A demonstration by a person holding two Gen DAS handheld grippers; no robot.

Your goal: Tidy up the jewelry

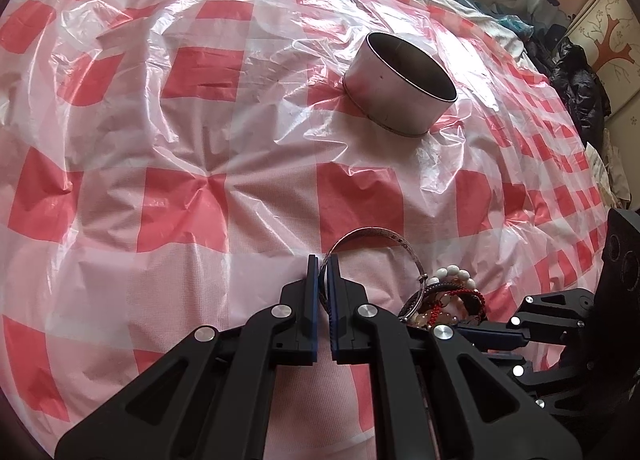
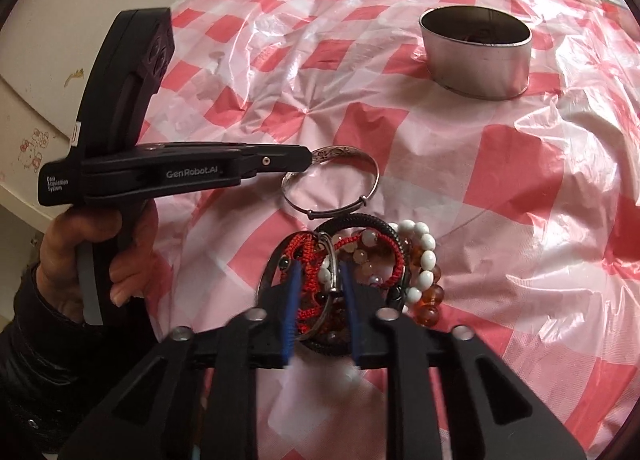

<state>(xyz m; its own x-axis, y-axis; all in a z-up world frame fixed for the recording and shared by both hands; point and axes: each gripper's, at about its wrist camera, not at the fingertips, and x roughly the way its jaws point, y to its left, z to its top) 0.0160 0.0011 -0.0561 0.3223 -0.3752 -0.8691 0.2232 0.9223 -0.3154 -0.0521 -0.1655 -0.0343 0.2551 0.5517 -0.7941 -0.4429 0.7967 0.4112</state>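
Note:
A silver bangle (image 1: 370,235) (image 2: 332,183) stands tilted off the cloth, and my left gripper (image 1: 323,266) (image 2: 307,159) is shut on its rim. Just right of it lies a pile of bracelets (image 1: 448,300): a black ring (image 2: 356,221), white beads (image 2: 426,260), amber beads (image 2: 430,300), a red cord bracelet (image 2: 308,280) and a thin silver ring (image 2: 329,260). My right gripper (image 2: 320,284) (image 1: 466,328) reaches down into the pile, its blue pads (image 2: 294,292) closed against the red cord bracelet and the thin ring. A round metal tin (image 1: 396,91) (image 2: 480,59) stands open farther back.
A crinkled red-and-white checked plastic sheet (image 1: 200,187) (image 2: 500,163) covers the soft bed surface. A hand in a dark sleeve (image 2: 120,260) holds the left gripper's handle. Dark clothing (image 1: 576,83) is heaped at the bed's far right, beside a painted wall.

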